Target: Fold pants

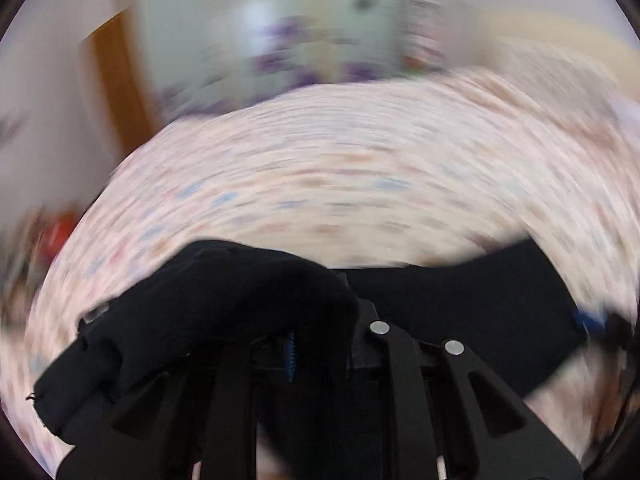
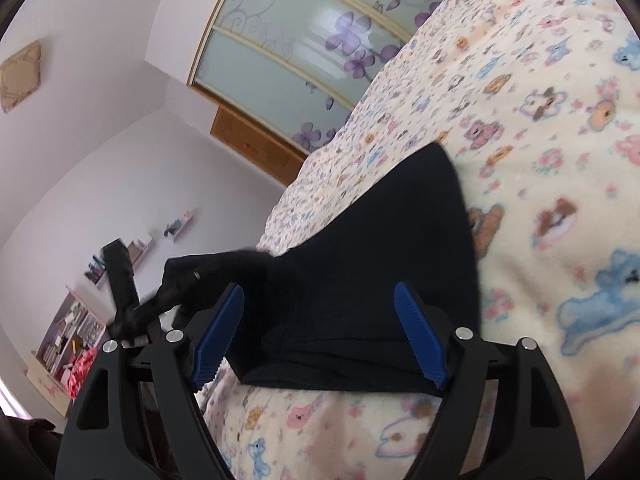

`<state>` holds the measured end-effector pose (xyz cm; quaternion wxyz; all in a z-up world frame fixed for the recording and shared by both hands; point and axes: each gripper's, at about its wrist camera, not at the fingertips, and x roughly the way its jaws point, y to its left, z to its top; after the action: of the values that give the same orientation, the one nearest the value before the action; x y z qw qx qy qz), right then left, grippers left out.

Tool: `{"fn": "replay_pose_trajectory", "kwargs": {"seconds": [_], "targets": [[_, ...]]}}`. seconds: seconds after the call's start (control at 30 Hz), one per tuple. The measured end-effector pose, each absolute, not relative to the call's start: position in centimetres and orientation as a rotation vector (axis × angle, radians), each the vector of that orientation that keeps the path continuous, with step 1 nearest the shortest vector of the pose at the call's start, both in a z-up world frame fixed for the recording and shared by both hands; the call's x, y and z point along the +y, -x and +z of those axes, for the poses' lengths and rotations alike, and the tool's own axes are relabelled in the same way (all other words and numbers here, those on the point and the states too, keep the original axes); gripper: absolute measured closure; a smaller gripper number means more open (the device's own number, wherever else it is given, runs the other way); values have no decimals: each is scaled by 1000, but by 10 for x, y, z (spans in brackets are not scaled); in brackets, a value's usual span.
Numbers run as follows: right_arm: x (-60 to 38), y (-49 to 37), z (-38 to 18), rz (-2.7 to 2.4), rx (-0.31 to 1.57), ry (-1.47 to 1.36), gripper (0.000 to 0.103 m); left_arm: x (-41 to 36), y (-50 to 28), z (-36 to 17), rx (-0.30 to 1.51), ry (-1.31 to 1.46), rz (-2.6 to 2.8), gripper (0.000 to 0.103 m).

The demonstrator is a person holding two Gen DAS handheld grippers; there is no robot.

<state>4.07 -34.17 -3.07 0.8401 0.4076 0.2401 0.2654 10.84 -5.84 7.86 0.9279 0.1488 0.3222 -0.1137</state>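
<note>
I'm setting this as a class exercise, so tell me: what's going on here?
A person is folding black pants on a bed with a teddy-bear blanket, using a hand-held gripper in each hand. The left gripper is shut on one end of the pants, with the cloth bunched over its fingers and lifted off the blanket; its view is blurred. The right gripper is open, its blue pads on either side of the pants' near edge, which lies on the blanket, and not pressing on it.

Left wrist view: close above the black pants (image 1: 460, 312), angled down across the patterned blanket (image 1: 320, 160) toward the glass wardrobe doors (image 1: 280, 32), blurred. Right wrist view: low, rolled sideways, nearly level. Shared: pants (image 2: 380, 248), blanket (image 2: 540, 140), wardrobe doors (image 2: 288, 48).
</note>
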Motion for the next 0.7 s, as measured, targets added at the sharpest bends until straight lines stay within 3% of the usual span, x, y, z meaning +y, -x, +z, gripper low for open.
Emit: {"fn": "replay_pose_trajectory", "kwargs": {"seconds": [0.2, 0.4, 0.47, 0.7], "targets": [[-382, -22, -36, 422, 384, -1018, 23, -185, -55, -16, 741, -647, -565, 85], [-379, -30, -34, 462, 427, -1041, 19, -174, -55, -24, 707, -559, -559, 83], [-372, -37, -27, 481, 456, -1034, 10, -173, -50, -28, 678, -588, -550, 81], [-368, -41, -28, 442, 566, -1042, 9, -162, -43, -31, 639, -502, -530, 72]]}}
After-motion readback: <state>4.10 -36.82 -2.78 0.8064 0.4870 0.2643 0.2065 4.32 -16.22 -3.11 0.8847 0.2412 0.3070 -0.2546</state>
